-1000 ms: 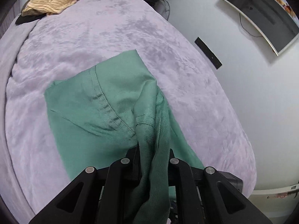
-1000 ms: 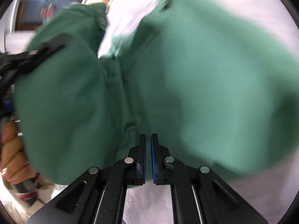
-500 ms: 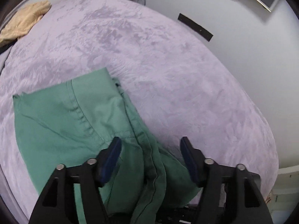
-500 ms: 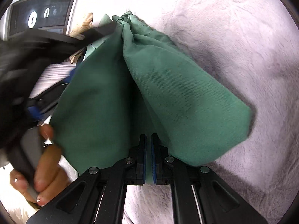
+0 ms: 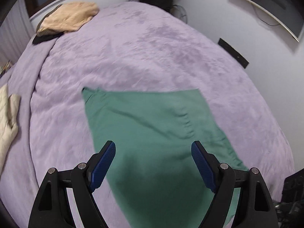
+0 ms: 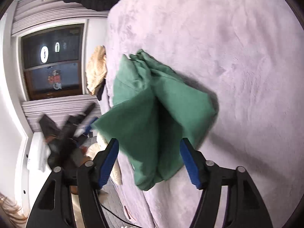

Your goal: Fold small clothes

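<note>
A green garment (image 5: 152, 133) lies folded on the lilac bedspread (image 5: 133, 47). In the left wrist view it lies flat, with a seam showing. My left gripper (image 5: 153, 148) is open and empty just above its near part. In the right wrist view the green garment (image 6: 157, 110) looks bunched and partly raised near the bed's edge. My right gripper (image 6: 149, 146) is open, with the cloth's near edge between the fingers but not pinched.
A tan garment (image 5: 68, 17) lies on a dark one at the bed's far left corner. A cream cloth (image 5: 7, 117) lies at the left edge. A wall screen (image 5: 269, 5) hangs at the right. A window (image 6: 51, 60) and blurred clutter on the floor are left of the bed.
Both grippers have opened and let go of the green garment. It has dropped onto the bed. The left gripper has pulled back and now looks over the garment.
</note>
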`<state>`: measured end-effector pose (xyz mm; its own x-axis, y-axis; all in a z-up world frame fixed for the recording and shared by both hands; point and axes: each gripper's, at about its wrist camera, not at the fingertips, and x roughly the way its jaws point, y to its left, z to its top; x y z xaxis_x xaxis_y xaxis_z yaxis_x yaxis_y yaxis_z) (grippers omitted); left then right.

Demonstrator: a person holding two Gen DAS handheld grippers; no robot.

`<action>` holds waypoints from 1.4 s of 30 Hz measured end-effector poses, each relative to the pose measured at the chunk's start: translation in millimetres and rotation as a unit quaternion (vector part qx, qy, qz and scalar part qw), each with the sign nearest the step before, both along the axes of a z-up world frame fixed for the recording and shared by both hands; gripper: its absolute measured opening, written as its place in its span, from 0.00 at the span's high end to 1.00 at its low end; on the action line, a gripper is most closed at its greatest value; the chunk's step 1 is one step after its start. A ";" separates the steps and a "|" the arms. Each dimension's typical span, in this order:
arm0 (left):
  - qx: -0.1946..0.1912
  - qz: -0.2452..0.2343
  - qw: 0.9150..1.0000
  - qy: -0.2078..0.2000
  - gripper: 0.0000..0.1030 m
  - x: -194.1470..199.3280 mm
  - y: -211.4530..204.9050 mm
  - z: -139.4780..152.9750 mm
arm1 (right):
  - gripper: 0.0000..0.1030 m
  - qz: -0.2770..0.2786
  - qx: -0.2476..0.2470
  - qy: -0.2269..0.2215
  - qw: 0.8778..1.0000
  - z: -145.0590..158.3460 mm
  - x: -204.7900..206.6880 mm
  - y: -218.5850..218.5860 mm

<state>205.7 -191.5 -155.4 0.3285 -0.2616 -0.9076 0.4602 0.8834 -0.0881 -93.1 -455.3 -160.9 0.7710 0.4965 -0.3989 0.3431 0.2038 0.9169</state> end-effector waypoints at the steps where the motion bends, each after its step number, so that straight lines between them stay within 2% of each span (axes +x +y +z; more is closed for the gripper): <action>1: 0.011 0.017 1.000 0.010 0.20 -4.6 13.7 -9.9 | 0.24 0.006 -0.012 -0.005 1.000 9.8 0.5 7.6; 4: 0.041 0.049 0.997 0.041 0.20 -26.4 41.9 -34.9 | 0.24 0.038 -0.071 -0.001 0.997 34.7 23.6 23.7; 6: 0.051 0.062 0.995 0.062 0.20 -39.1 54.8 -47.4 | 0.24 0.056 -0.112 0.017 0.992 40.4 42.2 28.6; 8: 0.049 0.070 0.994 0.066 0.20 -50.5 62.8 -51.2 | 0.25 0.065 -0.151 0.049 0.985 40.7 64.0 32.3; 10: 0.044 0.080 0.994 0.064 0.20 -55.1 66.0 -47.2 | 0.82 0.078 -0.181 0.058 0.979 41.9 76.4 35.2; 11: 0.044 0.083 0.994 0.063 0.20 -56.2 66.9 -44.4 | 0.96 0.078 -0.192 0.057 0.977 47.5 81.8 34.8; 14: 0.037 0.079 0.995 0.056 0.20 -59.1 66.3 -37.3 | 0.96 0.065 -0.230 -0.006 0.971 81.5 70.3 36.2; 16: 0.038 0.066 0.996 0.052 0.20 -64.5 62.7 -38.5 | 0.96 0.047 -0.241 -0.001 0.969 84.6 54.1 31.4; 19: 0.052 0.045 0.997 0.046 0.19 -74.2 57.6 -51.6 | 0.96 0.010 -0.191 0.057 0.980 42.5 31.7 11.9; 21: 0.051 0.040 0.997 0.046 0.18 -78.6 57.7 -62.7 | 0.96 0.004 -0.153 0.090 0.984 0.7 30.6 2.2; 22: 0.055 0.040 0.997 0.046 0.15 -79.6 58.1 -67.8 | 0.96 0.003 -0.129 0.100 0.987 -15.7 28.5 -0.5; 23: 0.063 0.040 0.996 0.042 0.08 -79.6 59.2 -70.8 | 0.96 -0.002 -0.103 0.101 0.990 -28.7 27.5 -3.5; 24: 0.066 0.036 0.996 0.037 0.03 -79.5 61.2 -72.3 | 0.96 -0.007 -0.091 0.099 0.991 -32.7 25.3 -5.4; 26: 0.067 0.029 0.997 0.040 0.03 -79.0 65.5 -72.0 | 0.96 -0.002 -0.097 0.106 0.990 -27.8 21.6 -5.4; 29: 0.074 0.030 0.996 0.049 0.03 -79.9 73.5 -63.6 | 0.83 0.020 -0.085 0.100 0.991 -15.6 12.5 -0.1; 31: 0.064 0.037 0.995 0.063 0.03 -81.4 83.1 -58.9 | 0.66 0.050 -0.063 0.087 0.993 -7.5 9.6 14.3; 32: 0.059 0.043 0.995 0.072 0.03 -81.9 88.7 -58.2 | 0.49 0.074 -0.058 0.075 0.993 -2.9 10.7 27.8; 33: 0.056 0.050 0.994 0.081 0.03 -81.5 94.3 -58.2 | 0.44 0.095 -0.054 0.065 0.992 0.4 12.5 41.8; 35: 0.061 0.064 0.992 0.086 0.03 -80.7 103.3 -59.0 | 0.44 0.137 -0.045 0.055 0.988 -0.7 24.2 77.1; 37: 0.066 0.078 0.991 0.086 0.03 -77.3 112.4 -57.2 | 0.51 0.143 -0.043 0.066 0.987 -10.5 32.1 102.8; 39: 0.062 0.088 0.991 0.081 0.03 -74.9 121.8 -51.3 | 0.86 0.126 -0.034 0.100 0.986 -28.1 34.0 115.8; 40: 0.062 0.091 0.991 0.077 0.03 -73.8 126.8 -47.3 | 0.91 0.110 -0.032 0.108 0.988 -33.1 33.0 116.6; 42: 0.063 0.094 0.991 0.070 0.03 -73.0 134.5 -42.6 | 0.92 0.078 -0.028 0.101 0.991 -36.4 33.2 112.9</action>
<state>132.7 -57.0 -198.0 0.2292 -0.0886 -0.9693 0.2771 0.9606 -0.0223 -59.9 -342.4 -197.3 0.5881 0.5761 -0.5677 0.4793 0.3172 0.8184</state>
